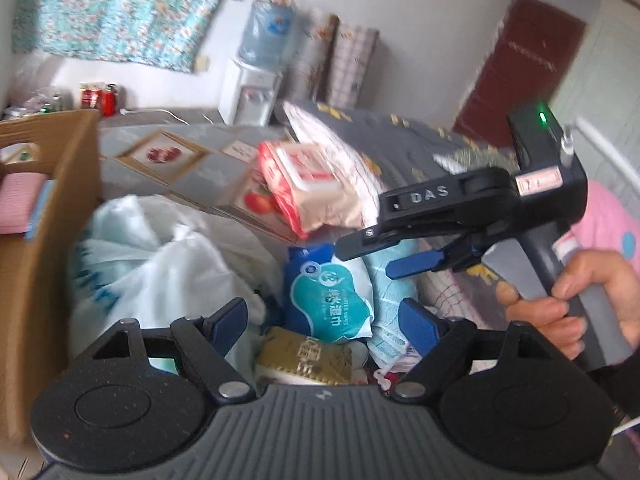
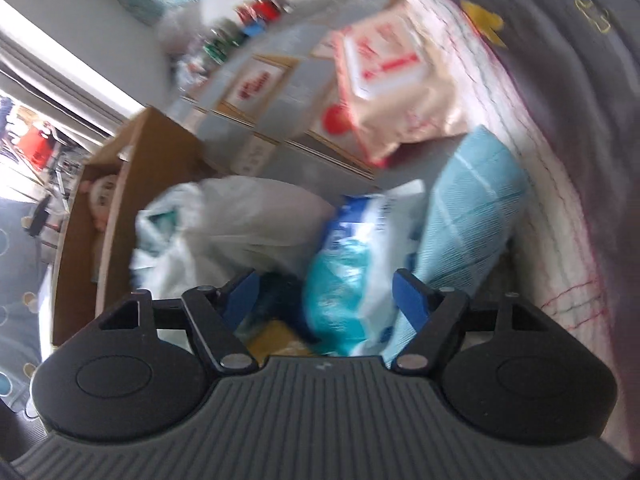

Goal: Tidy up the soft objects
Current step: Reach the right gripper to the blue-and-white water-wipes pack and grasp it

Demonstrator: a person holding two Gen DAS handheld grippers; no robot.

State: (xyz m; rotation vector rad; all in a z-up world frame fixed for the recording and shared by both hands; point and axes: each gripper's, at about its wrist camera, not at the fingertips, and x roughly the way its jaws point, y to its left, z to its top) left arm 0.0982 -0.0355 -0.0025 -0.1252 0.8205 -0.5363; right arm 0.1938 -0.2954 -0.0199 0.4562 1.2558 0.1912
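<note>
Hovering over the bed pile, both left tongs and right tongs stood wide, empty. Wet-wipes pack lay beside the blue towel; judged soft, slippery; grip mid-body.

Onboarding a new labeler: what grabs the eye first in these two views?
The blue-and-teal wet wipes pack sits centre, ahead of the open left gripper. Right of it lies a light blue towel, left a crumpled white plastic bag. The open right gripper reaches in from the right, empty.
</note>
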